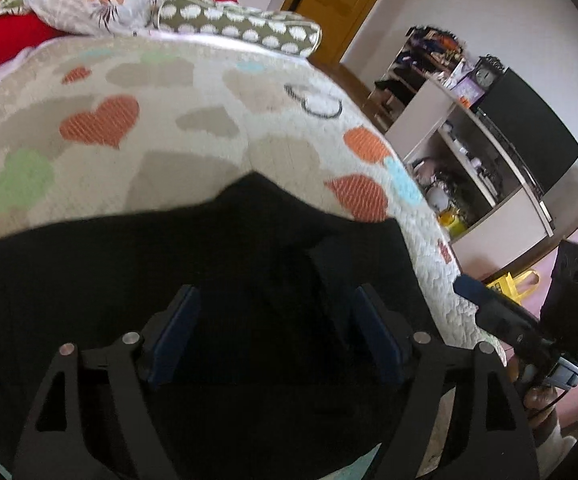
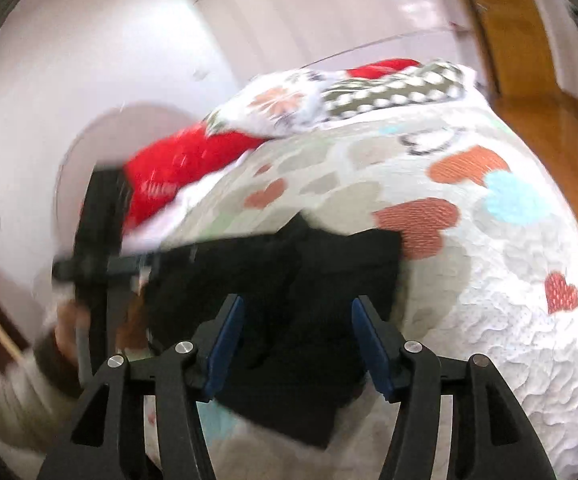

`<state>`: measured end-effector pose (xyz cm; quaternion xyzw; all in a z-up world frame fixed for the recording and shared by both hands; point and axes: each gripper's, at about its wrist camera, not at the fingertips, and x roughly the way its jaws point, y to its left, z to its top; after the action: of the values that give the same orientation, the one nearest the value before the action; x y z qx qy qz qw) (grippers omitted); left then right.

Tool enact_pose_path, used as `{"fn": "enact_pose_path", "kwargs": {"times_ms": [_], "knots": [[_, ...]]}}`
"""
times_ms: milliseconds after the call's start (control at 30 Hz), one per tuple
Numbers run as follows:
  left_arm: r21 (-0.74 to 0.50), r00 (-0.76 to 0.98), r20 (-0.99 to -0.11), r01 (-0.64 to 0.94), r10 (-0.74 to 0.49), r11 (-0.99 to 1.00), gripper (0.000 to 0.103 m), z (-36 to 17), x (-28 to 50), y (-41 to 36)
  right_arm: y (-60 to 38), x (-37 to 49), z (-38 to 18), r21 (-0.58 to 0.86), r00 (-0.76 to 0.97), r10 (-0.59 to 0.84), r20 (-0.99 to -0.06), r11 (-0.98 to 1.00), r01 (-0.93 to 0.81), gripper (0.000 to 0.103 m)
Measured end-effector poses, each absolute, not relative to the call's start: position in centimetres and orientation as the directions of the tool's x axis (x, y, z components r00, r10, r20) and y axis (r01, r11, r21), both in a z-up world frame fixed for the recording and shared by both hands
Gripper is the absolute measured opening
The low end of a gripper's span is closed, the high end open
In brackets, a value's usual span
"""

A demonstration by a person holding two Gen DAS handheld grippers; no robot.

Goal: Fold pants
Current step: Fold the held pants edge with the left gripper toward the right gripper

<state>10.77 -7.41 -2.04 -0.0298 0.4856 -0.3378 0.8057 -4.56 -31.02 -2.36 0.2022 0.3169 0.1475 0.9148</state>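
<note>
Black pants (image 1: pixel 209 264) lie folded into a flat, compact bundle on a quilted bedspread (image 1: pixel 193 128) patterned with hearts, near its front edge. Across the room, a white shelf unit (image 1: pixel 489 184) holds small clutter too blurred to name. From the right wrist view the pants' long side runs across the bed. Left gripper (image 1: pixel 277 332) and right gripper (image 2: pixel 297 340) both hang spread above the cloth, pinching nothing.

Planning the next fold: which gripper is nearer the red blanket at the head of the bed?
Left. The left gripper is over the pants on the red blanket's side; the right gripper is at the opposite bed edge.
</note>
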Motion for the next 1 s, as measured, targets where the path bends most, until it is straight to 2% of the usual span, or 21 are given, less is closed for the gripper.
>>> {"fn": "enact_pose_path", "kwargs": {"times_ms": [67, 167, 200, 300, 400, 533, 700, 800, 900, 1000], "knots": [[-0.366, 0.318, -0.77, 0.49, -0.553, 0.791, 0.079, -2.2, 11.1, -7.2, -30.4, -3.7, -2.3, 0.454, 0.751, 0.403, -0.522, 0.877, -0.155, 0.055], [-0.375, 0.332, -0.769, 0.459, -0.547, 0.805, 0.079, -1.8, 11.6, -6.0, -27.1, -2.9, -2.5, 0.329, 0.733, 0.353, -0.581, 0.926, -0.185, 0.051], [-0.37, 0.34, -0.769, 0.453, -0.541, 0.811, 0.079, -1.7, 11.7, -5.6, -26.3, -2.7, -2.8, 0.327, 0.719, 0.372, -0.588, 0.922, -0.209, 0.047], [-0.349, 0.368, -0.769, 0.443, -0.523, 0.825, 0.079, -1.1, 12.0, -4.5, -24.3, -1.0, -4.9, 0.389, 0.642, 0.48, -0.598, 0.874, -0.291, 0.047], [-0.357, 0.37, -0.766, 0.435, -0.526, 0.827, 0.079, -0.8, 12.1, -3.6, -21.7, -1.4, -5.6, 0.415, 0.574, 0.543, -0.612, 0.839, -0.352, 0.048], [-0.356, 0.362, -0.769, 0.442, -0.527, 0.823, 0.08, -1.0, 12.0, -3.7, -18.8, -2.9, -5.5, 0.371, 0.563, 0.566, -0.602, 0.823, -0.43, 0.051], [-0.361, 0.321, -0.785, 0.457, -0.53, 0.813, 0.08, -1.7, 11.2, -4.6, -18.4, -4.5, -5.3, 0.345, 0.587, 0.55, -0.594, 0.833, -0.431, 0.051], [-0.364, 0.316, -0.79, 0.45, -0.526, 0.816, 0.082, -2.1, 10.8, -4.7, -19.0, -5.7, -4.9, 0.376, 0.549, 0.608, -0.573, 0.791, -0.483, 0.057], [-0.377, 0.301, -0.794, 0.437, -0.528, 0.817, 0.082, -2.4, 10.2, -4.9, -19.4, -5.2, -6.5, 0.379, 0.497, 0.594, -0.632, 0.797, -0.471, 0.059], [-0.367, 0.293, -0.798, 0.456, -0.526, 0.811, 0.084, -2.4, 9.2, -5.6, -21.2, -5.7, -6.0, 0.419, 0.508, 0.61, -0.608, 0.79, -0.447, 0.058]]}}
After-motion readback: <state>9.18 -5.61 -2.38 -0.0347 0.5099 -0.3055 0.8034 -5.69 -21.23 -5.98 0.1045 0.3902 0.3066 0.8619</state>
